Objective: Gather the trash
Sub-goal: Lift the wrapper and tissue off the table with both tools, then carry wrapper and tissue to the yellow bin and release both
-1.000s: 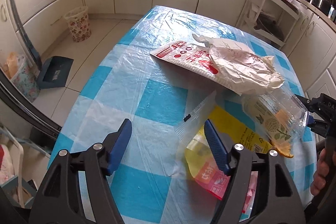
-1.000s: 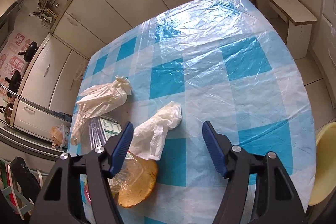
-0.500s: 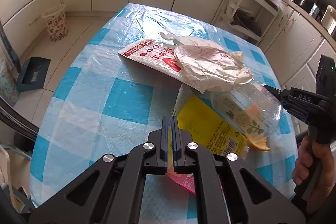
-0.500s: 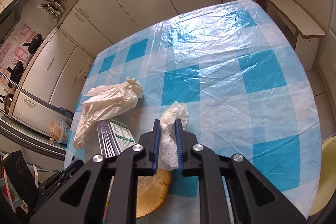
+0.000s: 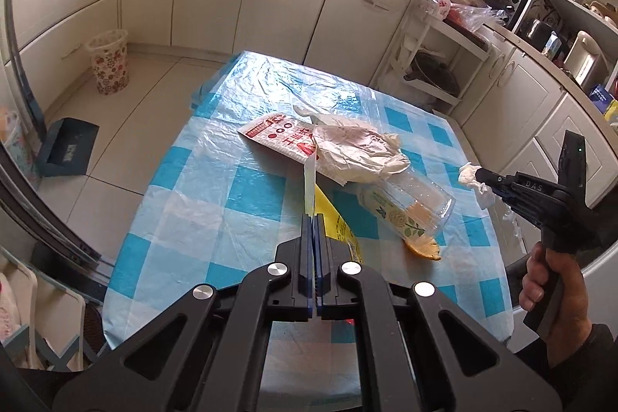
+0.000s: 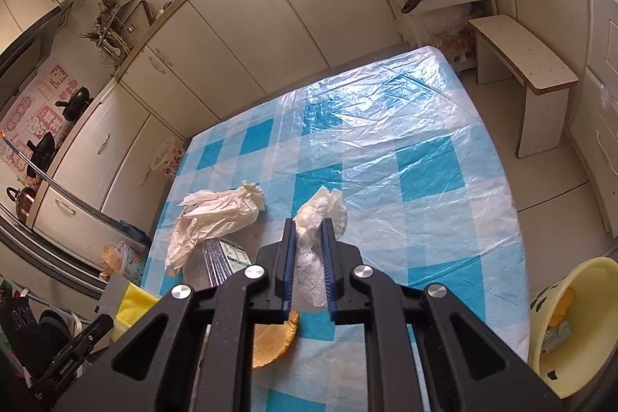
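My left gripper (image 5: 311, 219) is shut on the clear edge of a yellow snack wrapper (image 5: 335, 221) and holds it lifted above the blue-checked table (image 5: 216, 180). My right gripper (image 6: 308, 224) is shut on a crumpled white tissue (image 6: 322, 209), lifted off the table; it also shows at the right of the left wrist view (image 5: 479, 176). On the table lie a red-and-white packet (image 5: 276, 136), a crumpled cream bag (image 5: 355, 149), a clear plastic cup (image 5: 405, 205) on its side and an orange peel (image 6: 272, 340).
A yellow basin (image 6: 579, 327) stands on the floor right of the table. A floral wastebasket (image 5: 109, 66) and a blue dustpan (image 5: 67, 147) are on the floor to the left. A wooden bench (image 6: 521, 64) and cabinets surround the table.
Both grippers went from open to shut, the left on the yellow wrapper and the right on the tissue. Both have since lifted away from the table with their items.
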`<control>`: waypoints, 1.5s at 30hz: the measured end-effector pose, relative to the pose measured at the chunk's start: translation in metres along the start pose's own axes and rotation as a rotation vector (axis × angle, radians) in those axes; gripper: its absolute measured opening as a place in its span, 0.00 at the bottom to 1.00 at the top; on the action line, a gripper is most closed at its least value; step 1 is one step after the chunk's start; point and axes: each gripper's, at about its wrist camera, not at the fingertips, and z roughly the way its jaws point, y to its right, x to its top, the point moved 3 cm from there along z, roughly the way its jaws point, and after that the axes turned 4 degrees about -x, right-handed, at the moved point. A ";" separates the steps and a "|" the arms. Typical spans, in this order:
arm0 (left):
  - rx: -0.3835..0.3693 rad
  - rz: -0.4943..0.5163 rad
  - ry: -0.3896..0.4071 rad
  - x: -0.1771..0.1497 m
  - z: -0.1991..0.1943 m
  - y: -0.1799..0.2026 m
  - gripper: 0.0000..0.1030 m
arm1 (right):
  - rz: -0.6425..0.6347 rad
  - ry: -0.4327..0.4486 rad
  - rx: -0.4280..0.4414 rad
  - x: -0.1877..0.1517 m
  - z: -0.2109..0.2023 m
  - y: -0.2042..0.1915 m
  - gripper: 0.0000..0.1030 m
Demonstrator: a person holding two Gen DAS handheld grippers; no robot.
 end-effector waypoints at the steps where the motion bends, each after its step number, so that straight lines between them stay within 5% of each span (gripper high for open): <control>1: -0.004 0.000 0.004 0.002 -0.004 0.001 0.01 | -0.005 0.002 0.004 -0.002 -0.003 -0.001 0.14; 12: -0.045 0.091 0.038 0.001 -0.025 0.052 0.01 | -0.056 0.026 0.013 -0.020 -0.039 0.012 0.14; 26: -0.200 0.199 0.036 -0.003 -0.034 0.157 0.01 | 0.016 0.106 0.006 -0.021 -0.093 0.063 0.14; 45: -0.445 0.311 -0.132 -0.054 0.056 0.352 0.01 | 0.346 0.108 -0.216 -0.045 -0.142 0.216 0.15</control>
